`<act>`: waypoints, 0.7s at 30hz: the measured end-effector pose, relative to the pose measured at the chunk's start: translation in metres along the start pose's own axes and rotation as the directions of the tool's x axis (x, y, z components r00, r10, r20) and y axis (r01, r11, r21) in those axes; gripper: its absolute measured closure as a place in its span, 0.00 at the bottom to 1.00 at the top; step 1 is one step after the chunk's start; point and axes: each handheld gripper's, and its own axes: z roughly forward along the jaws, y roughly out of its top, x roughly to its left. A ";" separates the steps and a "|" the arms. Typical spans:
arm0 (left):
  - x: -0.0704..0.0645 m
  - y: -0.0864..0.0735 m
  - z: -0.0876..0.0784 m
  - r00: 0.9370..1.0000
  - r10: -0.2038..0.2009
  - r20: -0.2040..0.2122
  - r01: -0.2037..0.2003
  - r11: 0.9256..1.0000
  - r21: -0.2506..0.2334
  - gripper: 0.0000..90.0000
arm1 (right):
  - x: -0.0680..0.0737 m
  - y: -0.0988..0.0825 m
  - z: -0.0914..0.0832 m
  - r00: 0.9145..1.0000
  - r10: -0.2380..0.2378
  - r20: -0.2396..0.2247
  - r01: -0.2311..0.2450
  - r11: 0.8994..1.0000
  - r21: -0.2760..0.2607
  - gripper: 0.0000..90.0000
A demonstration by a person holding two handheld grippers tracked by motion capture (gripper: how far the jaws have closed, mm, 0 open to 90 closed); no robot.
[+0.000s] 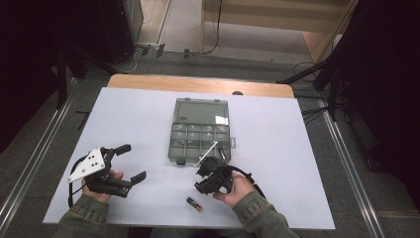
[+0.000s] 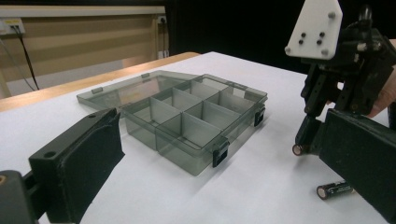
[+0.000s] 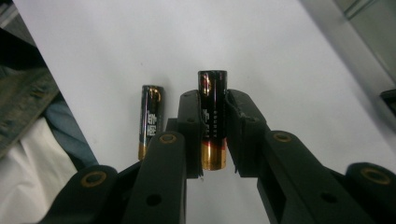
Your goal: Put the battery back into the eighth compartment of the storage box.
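Note:
My right gripper (image 3: 213,122) is shut on a black and gold AA battery (image 3: 212,86), which stands lengthwise between its pads just above the white table. A second, matching battery (image 3: 151,119) lies loose on the table beside it. In the high view the right gripper (image 1: 200,182) is at the front centre, with the loose battery (image 1: 194,204) just in front of it. My left gripper (image 1: 134,161) rests at the front left, open with nothing between its jaws. In the left gripper view the held battery's end (image 2: 298,150) and the loose battery (image 2: 334,190) show at the right.
A smoke-grey plastic compartment box (image 1: 200,131) sits open in the middle of the white table (image 1: 277,148), its lid folded back flat. Its several compartments (image 2: 187,116) look empty. Bare wood shows at the table's far edge (image 1: 198,84).

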 end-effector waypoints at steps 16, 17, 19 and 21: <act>0.000 0.000 0.000 1.000 0.002 -0.002 -0.002 1.000 0.003 0.00 | -0.034 -0.011 -0.027 0.978 0.183 -0.096 -0.202 0.944 -0.259 0.87; 0.000 0.000 0.000 1.000 0.002 -0.002 -0.002 1.000 0.003 0.00 | -0.037 -0.012 -0.028 0.976 0.192 -0.103 -0.214 0.938 -0.273 0.87; 0.000 0.000 0.000 1.000 0.002 -0.001 -0.002 1.000 0.001 0.00 | -0.042 -0.014 -0.030 0.971 0.211 -0.112 -0.235 0.929 -0.286 0.87; 0.000 0.000 0.000 1.000 0.002 -0.001 -0.002 1.000 0.002 0.00 | -0.047 -0.017 -0.032 0.965 0.232 -0.120 -0.258 0.917 -0.304 0.87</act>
